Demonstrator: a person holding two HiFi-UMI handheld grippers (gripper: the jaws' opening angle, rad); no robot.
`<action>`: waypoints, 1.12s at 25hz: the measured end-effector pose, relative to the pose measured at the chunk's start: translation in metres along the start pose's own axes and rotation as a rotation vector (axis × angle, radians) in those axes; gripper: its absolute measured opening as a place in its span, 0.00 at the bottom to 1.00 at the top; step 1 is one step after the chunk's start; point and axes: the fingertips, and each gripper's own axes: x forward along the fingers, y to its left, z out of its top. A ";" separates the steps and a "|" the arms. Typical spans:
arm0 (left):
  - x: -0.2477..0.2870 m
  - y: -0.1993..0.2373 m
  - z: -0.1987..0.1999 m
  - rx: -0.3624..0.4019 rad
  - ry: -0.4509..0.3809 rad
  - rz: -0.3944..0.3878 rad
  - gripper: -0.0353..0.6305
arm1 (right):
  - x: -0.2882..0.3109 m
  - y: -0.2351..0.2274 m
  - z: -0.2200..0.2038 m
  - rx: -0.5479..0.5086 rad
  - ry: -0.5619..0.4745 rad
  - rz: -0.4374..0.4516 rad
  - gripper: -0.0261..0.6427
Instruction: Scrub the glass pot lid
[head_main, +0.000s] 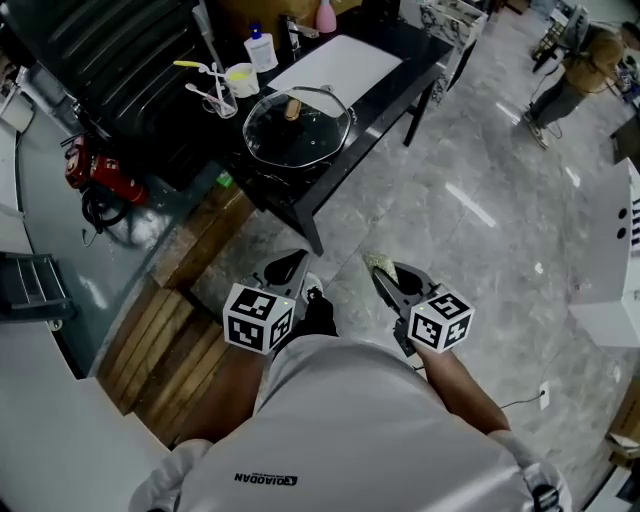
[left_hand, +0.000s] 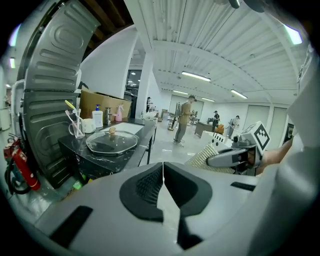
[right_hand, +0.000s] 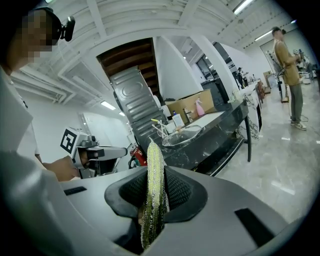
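One glass pot lid (head_main: 297, 122) with a cork-coloured knob lies flat on the black marble table (head_main: 400, 45), well ahead of both my claws and a little left of my right claw. My right gripper (right_hand: 156, 186) is clamped on a yellow-green scouring sponge (right_hand: 152, 165) faced with silvery mesh, which stands on edge between the jaws and sticks out past their tips. My left gripper (left_hand: 162, 172) has its jaws pressed together with nothing between them. Between the claws and the lid lie the table's front edge, its black leg (head_main: 305, 228) and a stretch of grey stone floor (head_main: 470, 200).

Beyond the lid, farther from the claws, stand a glass of long-handled brushes (head_main: 222, 95), a cream mug (head_main: 242, 78), a white bottle with a blue cap (head_main: 262, 48), a pink bottle (head_main: 326, 16) and a white board (head_main: 335, 62). Off to the left of my left claw sit a red fire extinguisher (head_main: 95, 175) and wooden planks (head_main: 180, 330). Far to the right of my right claw a person (head_main: 575, 75) stands. My white shirt reads "QIAODAN" (head_main: 267, 479).
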 end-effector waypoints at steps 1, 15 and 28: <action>0.004 0.011 0.006 0.002 -0.002 0.006 0.08 | 0.011 -0.003 0.009 -0.006 0.002 0.002 0.16; 0.062 0.177 0.085 0.042 -0.042 0.070 0.08 | 0.167 -0.036 0.119 -0.211 0.083 -0.005 0.16; 0.108 0.249 0.091 0.056 0.012 0.071 0.08 | 0.281 -0.077 0.174 -0.497 0.179 -0.049 0.16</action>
